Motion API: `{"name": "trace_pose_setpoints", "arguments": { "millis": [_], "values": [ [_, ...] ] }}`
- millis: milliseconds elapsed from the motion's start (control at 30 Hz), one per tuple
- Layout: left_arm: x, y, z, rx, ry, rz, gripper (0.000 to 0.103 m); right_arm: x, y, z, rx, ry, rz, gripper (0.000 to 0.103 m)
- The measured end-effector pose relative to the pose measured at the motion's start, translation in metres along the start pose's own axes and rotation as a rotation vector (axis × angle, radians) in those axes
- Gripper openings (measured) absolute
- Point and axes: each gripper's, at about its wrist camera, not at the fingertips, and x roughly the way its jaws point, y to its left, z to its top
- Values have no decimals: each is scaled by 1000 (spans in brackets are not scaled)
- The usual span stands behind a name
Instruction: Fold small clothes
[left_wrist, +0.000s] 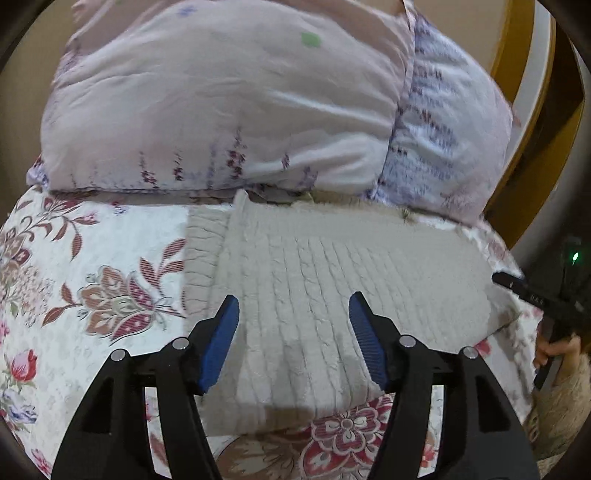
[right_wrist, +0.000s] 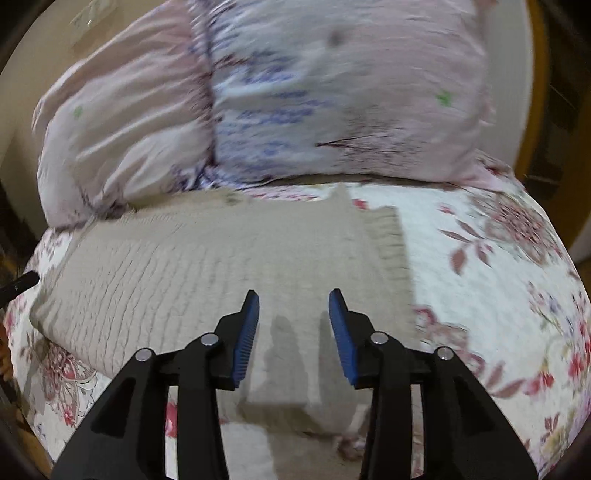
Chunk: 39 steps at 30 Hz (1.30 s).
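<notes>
A beige cable-knit sweater (left_wrist: 314, 280) lies flat on the flowered bedspread (left_wrist: 92, 258), its ribbed hem at the left in the left wrist view. My left gripper (left_wrist: 293, 306) is open, empty, and hovers over the sweater's near half. The sweater also shows in the right wrist view (right_wrist: 221, 258), with its ribbed hem at the right. My right gripper (right_wrist: 293, 301) is open, empty, and hovers over the sweater's near edge. The right gripper also shows at the right edge of the left wrist view (left_wrist: 517, 286), beside the sweater's right end.
A large pale floral pillow (left_wrist: 229, 110) leans against the far edge of the sweater; it also shows in the right wrist view (right_wrist: 295, 92). A wooden headboard (left_wrist: 517, 55) curves behind it. Bare bedspread (right_wrist: 498, 277) lies right of the sweater.
</notes>
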Motion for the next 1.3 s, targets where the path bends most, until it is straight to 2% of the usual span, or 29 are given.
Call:
{"name": "trace_pose_setpoints", "arguments": {
  "millis": [100,133,167,200,300,433,533,600,633,700,833,900,1033,1200,1300],
  "values": [
    [15,-1,-4,6,55,20,63,12,10,2,-31,10,-6,45],
    [21,0,-8,6,81,35,63,18,12,0,-44,25,-11,46],
    [24,0,-10,8,96,46,63,30,15,-3,-69,81,-25,48],
    [27,1,-13,19,101,59,63,35,15,-6,-81,77,-32,50],
    [27,1,-13,40,92,65,63,30,16,-1,-68,72,-43,48],
    [28,3,-10,30,96,55,65,22,26,13,-58,4,1,48],
    [26,2,-13,41,91,64,66,35,40,15,-84,36,33,49],
    [27,1,-12,41,92,61,66,55,50,7,-122,106,8,52],
    [28,1,-11,33,94,53,66,55,54,4,-150,74,-15,53],
    [24,6,-7,-12,97,19,66,54,57,2,-173,71,-36,53],
    [9,32,5,-170,53,-71,66,52,49,3,-138,86,-7,54],
    [3,52,12,-263,28,-74,66,48,49,6,-103,77,4,54],
    [6,83,17,-409,35,-81,66,40,53,13,-27,38,96,54],
    [19,102,14,-525,74,-112,66,48,86,20,-114,49,85,54],
    [27,101,15,-543,82,-132,66,51,102,24,-154,42,74,59]
  ]
}}
